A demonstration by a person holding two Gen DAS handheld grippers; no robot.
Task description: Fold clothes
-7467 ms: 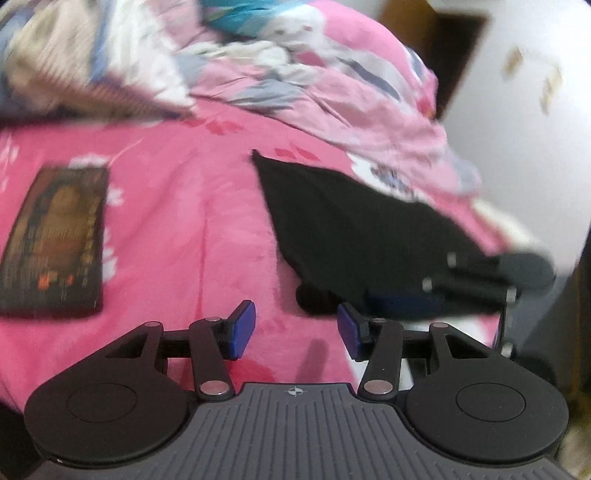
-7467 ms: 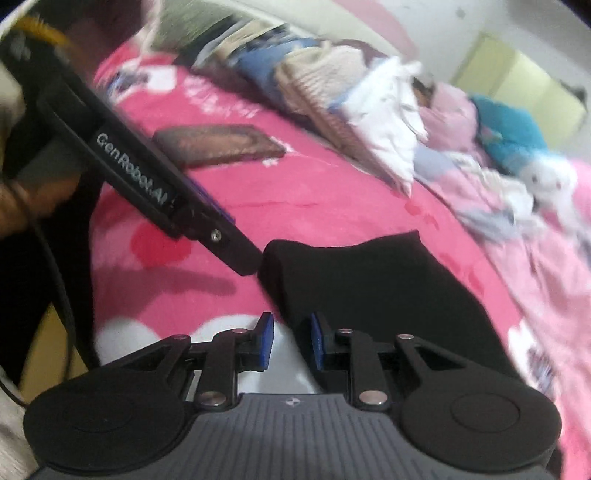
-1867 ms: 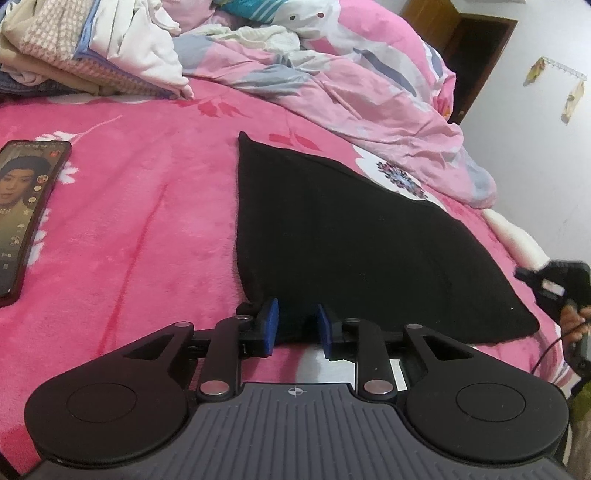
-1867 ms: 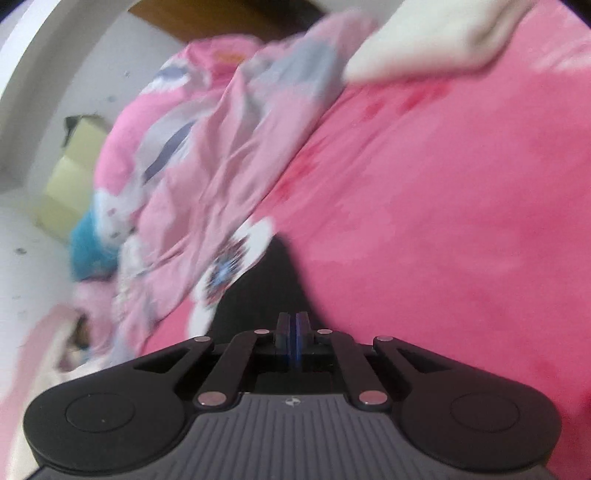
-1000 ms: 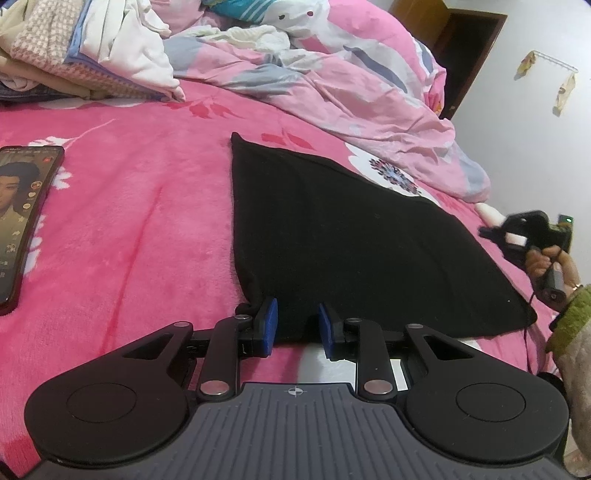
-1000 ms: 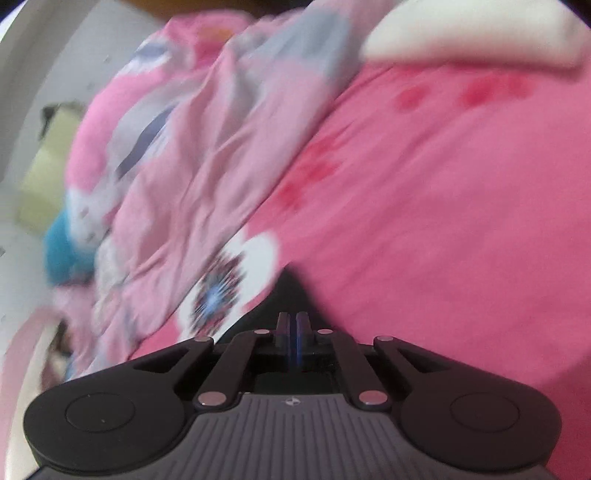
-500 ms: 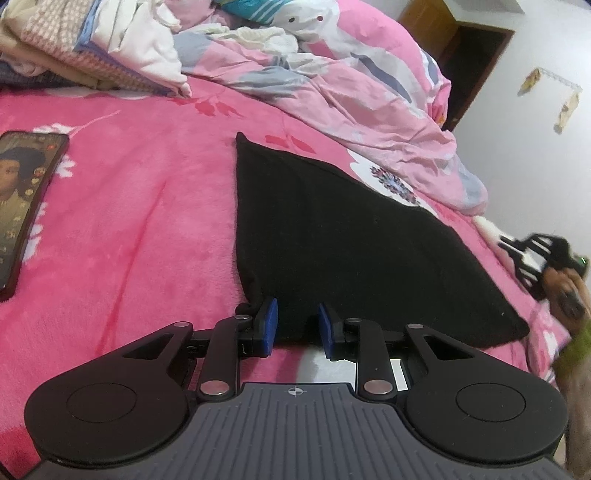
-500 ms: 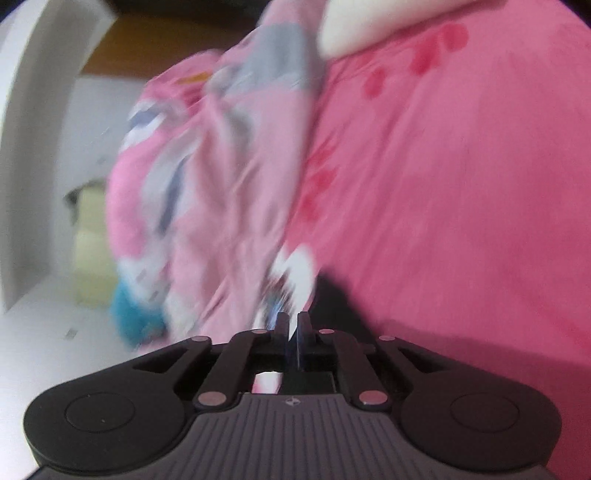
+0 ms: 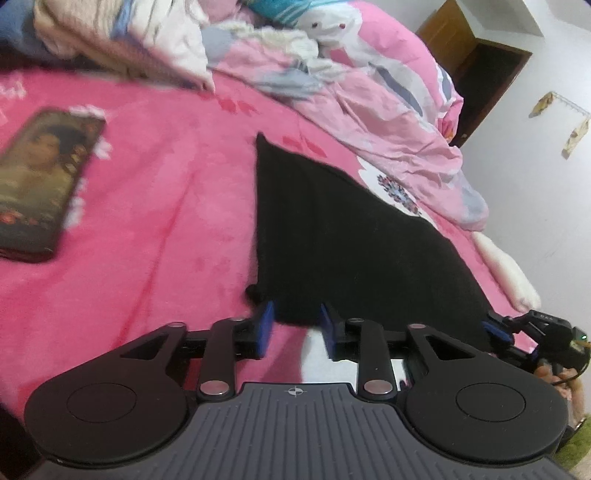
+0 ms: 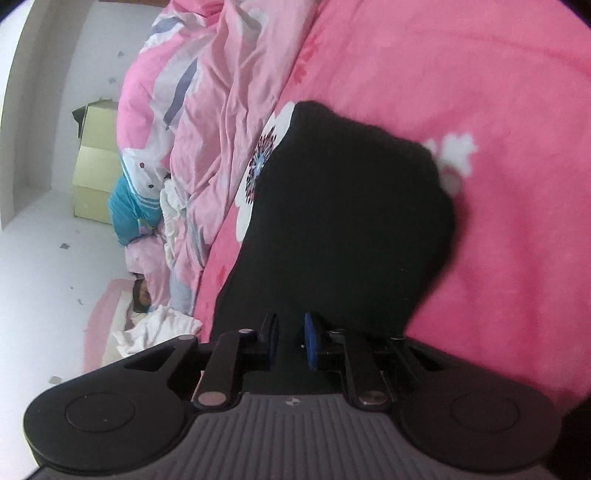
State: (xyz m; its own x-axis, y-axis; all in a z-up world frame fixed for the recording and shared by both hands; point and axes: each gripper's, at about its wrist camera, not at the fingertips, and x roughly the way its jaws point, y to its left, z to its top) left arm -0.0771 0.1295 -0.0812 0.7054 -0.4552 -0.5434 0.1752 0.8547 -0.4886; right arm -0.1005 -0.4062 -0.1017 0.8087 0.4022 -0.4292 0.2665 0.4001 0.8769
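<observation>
A black folded garment (image 9: 343,236) lies flat on the pink blanket (image 9: 159,229). My left gripper (image 9: 294,326) is open, its blue pads at the garment's near left edge, with nothing between them. My right gripper (image 10: 290,338) is open too, with its pads over the garment's near edge (image 10: 347,229), and it shows in the left wrist view (image 9: 496,330) at the garment's right corner. In the right wrist view the garment's far end bulges up, and that view is rolled sideways.
A phone (image 9: 40,184) lies on the blanket at the left. A pile of clothes (image 9: 122,40) sits at the back left. A crumpled pink duvet (image 9: 373,96) and a soft toy (image 9: 325,26) lie behind the garment. A wall and a doorway (image 9: 487,85) are at right.
My right gripper has opened and now faces the black garment from its right corner. My left gripper has opened wider and drawn back slightly from the near edge.
</observation>
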